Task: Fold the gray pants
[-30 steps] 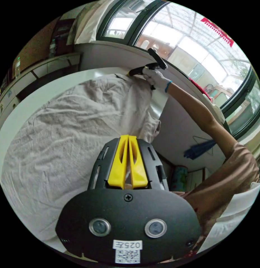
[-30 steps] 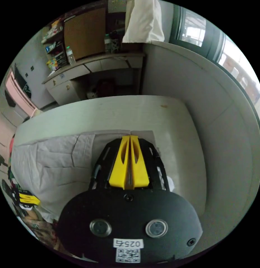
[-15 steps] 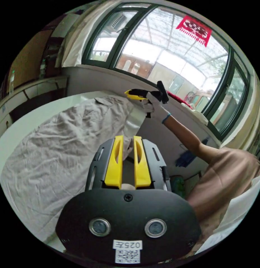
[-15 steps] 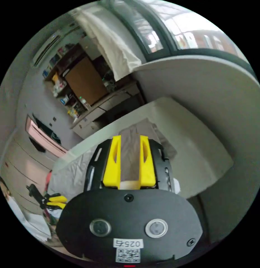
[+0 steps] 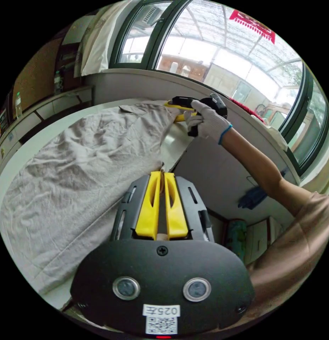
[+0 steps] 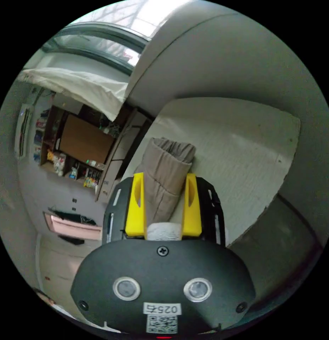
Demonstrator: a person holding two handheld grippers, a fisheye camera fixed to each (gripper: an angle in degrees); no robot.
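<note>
Gray pants [image 5: 83,159] along table edge [image 5: 178,156]

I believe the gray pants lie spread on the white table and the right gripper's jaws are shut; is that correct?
Not quite: the right gripper has its jaws open, standing wide apart, as the right gripper view shows. The gray pants do lie spread on the white table.
</note>
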